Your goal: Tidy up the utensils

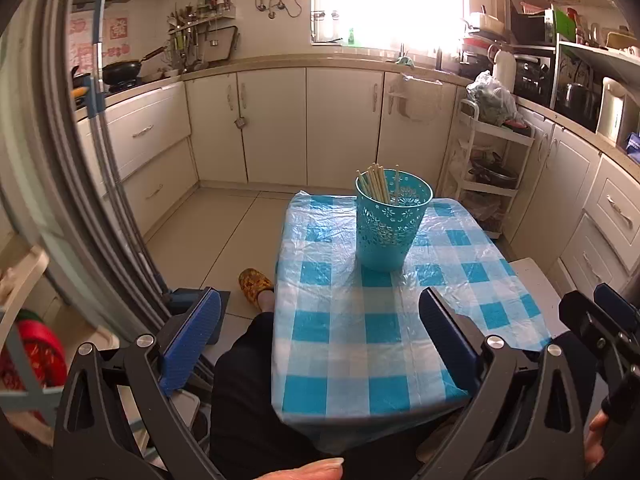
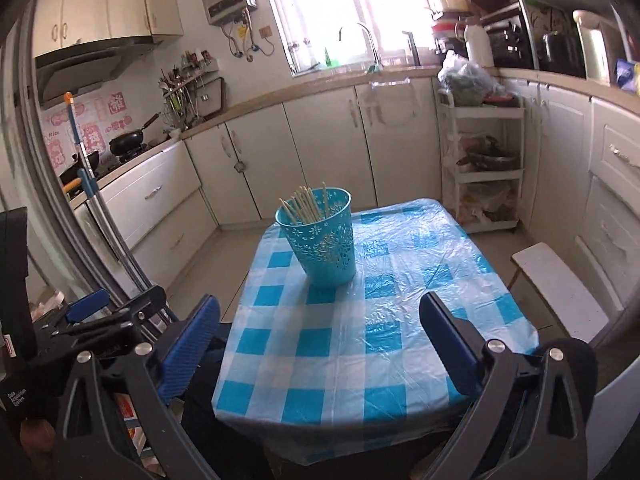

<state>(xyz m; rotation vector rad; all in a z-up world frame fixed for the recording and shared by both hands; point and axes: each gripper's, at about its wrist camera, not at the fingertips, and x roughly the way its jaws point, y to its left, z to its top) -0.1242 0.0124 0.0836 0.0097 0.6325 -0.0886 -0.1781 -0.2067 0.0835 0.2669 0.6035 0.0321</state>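
Observation:
A turquoise perforated cup (image 1: 390, 226) stands upright on the far part of a small table with a blue-and-white checked cloth (image 1: 340, 340). Several pale chopsticks (image 1: 376, 184) stand inside it. The cup (image 2: 324, 242) and chopsticks (image 2: 306, 208) show in the right wrist view too, on the cloth (image 2: 320, 360). My left gripper (image 1: 320, 328) is open and empty, held over the table's near edge. My right gripper (image 2: 320, 328) is open and empty, also near the front edge. The right gripper appears at the right edge of the left wrist view (image 1: 600, 320), and the left one at the left of the right wrist view (image 2: 104, 316).
Kitchen cabinets (image 1: 280, 128) ring the room. A white rolling shelf cart (image 2: 484, 168) stands behind the table on the right. A white stool (image 2: 560, 288) is beside the table's right side. A mop handle (image 1: 98, 60) leans at left. A person's leg and slipper (image 1: 254, 284) are by the table's left side.

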